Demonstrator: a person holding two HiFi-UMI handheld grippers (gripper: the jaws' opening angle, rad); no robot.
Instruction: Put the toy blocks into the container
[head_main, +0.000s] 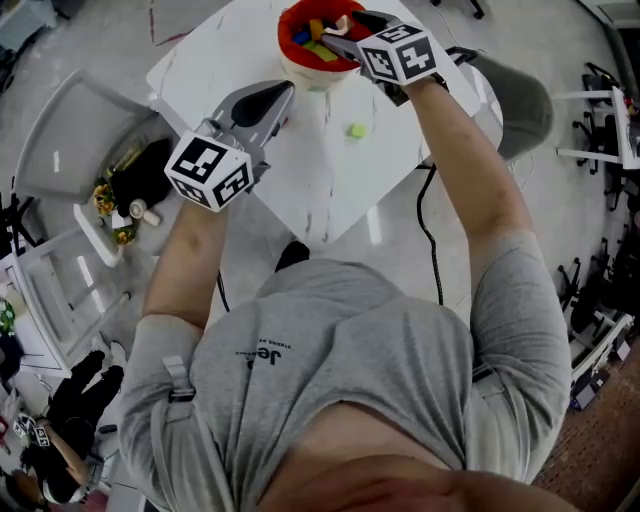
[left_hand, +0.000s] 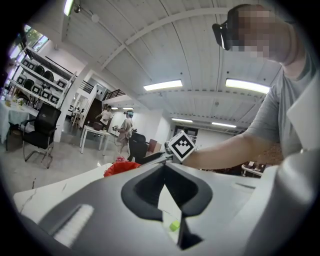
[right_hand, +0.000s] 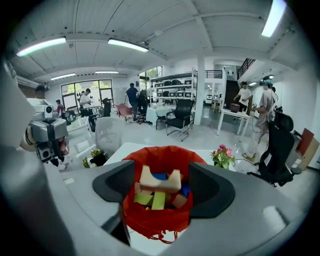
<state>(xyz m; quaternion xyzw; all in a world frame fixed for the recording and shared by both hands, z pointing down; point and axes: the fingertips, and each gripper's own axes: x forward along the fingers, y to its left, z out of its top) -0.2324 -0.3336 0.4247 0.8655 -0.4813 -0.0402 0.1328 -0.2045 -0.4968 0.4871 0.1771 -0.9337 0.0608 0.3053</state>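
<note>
Head view. At upper centre, red container (head_main: 285, 40) on the white worktop (head_main: 330, 190), holding a heap of coloured blocks (head_main: 318, 42). Right claw (head_main: 340, 30) just right of that, reaching over the rim from the upper right, prongs spread above the heap. Left claw (head_main: 286, 90) left of centre, pointing up and right, tips pressed together and pinching nothing, close to the container's lower left side without touching it. One green block (head_main: 356, 130) alone on the worktop, below the container and to the right of the left claw's tip.

Left gripper view. Left claw (left_hand: 163, 176) at lower centre, dark pads meeting at the tip, nothing between them. Through the narrow gap beneath, the green block (left_hand: 173, 226) on the worktop (left_hand: 55, 187). Container (left_hand: 120, 167) low at left of centre, beyond the pads.

Right gripper view. Right claw (right_hand: 162, 189) spread wide, pads to either side of the container (right_hand: 150, 220) at lower centre. In the middle, between the pads but touching neither, a tan block (right_hand: 160, 181) with a notch in its top, above the blue, green and tan blocks in the container; resting on the heap or in the air, impossible to tell. Potted flowers (right_hand: 222, 156) on the worktop at right of the container.
</note>
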